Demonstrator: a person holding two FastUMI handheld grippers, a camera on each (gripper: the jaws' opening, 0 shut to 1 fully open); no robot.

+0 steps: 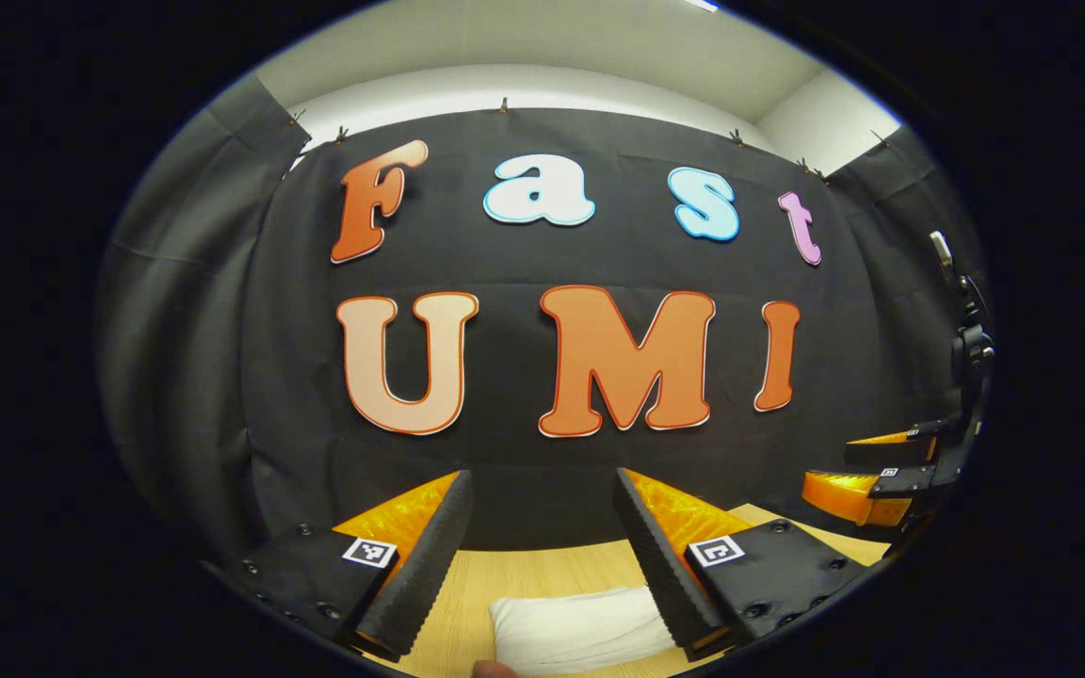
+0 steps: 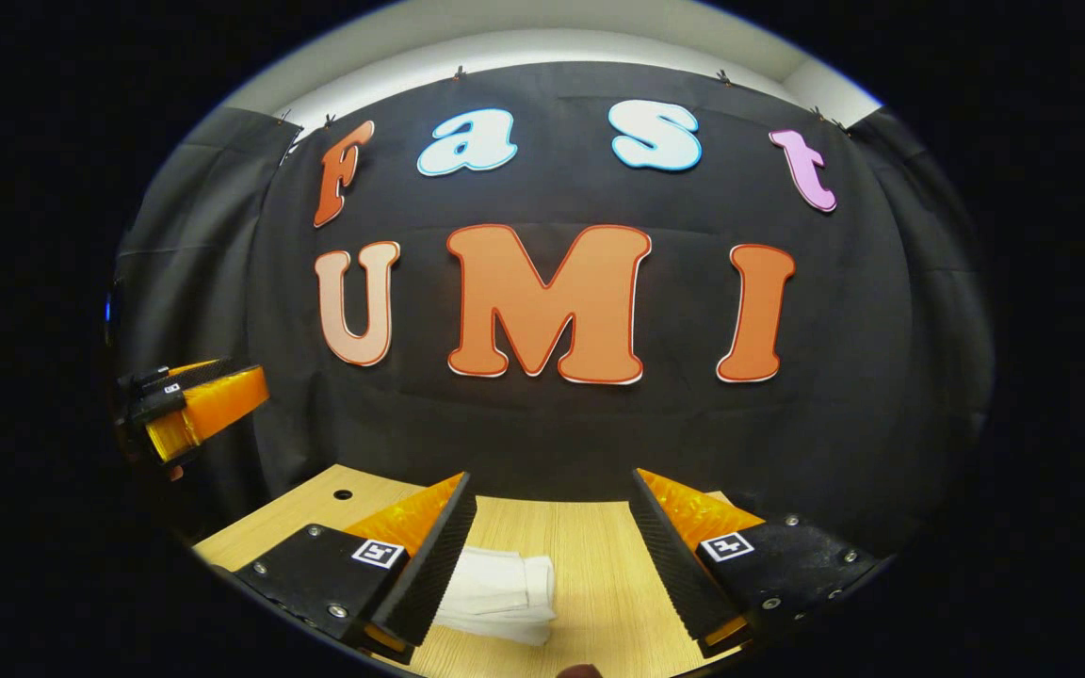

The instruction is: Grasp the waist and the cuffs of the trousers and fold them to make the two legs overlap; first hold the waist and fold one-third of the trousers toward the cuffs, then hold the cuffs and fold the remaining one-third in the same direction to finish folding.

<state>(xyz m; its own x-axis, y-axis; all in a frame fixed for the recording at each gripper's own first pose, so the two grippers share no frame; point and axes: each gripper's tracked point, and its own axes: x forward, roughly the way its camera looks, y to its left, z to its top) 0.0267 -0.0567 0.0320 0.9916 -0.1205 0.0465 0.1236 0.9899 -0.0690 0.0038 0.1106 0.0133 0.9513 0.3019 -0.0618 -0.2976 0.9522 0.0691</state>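
Note:
The white trousers [image 1: 580, 626] lie folded into a small bundle on the wooden table [image 1: 524, 574], below and between my left gripper's open fingers. My left gripper [image 1: 542, 480] is raised above the table, holding nothing. Farther right in the left gripper view, my right gripper [image 1: 867, 468] hovers at about the same height. In the right gripper view the folded trousers [image 2: 500, 589] rest on the table [image 2: 590, 556], partly hidden behind the left finger [image 2: 429, 556]. My right gripper [image 2: 552, 480] is open and empty, and the left gripper [image 2: 199, 405] shows at the far left.
The black cloth wall [image 1: 524, 508] hangs just behind the table's far edge. A small round hole [image 2: 343, 493] sits in the tabletop near its back left corner. A fingertip [image 2: 582, 670] peeks in at the bottom edge.

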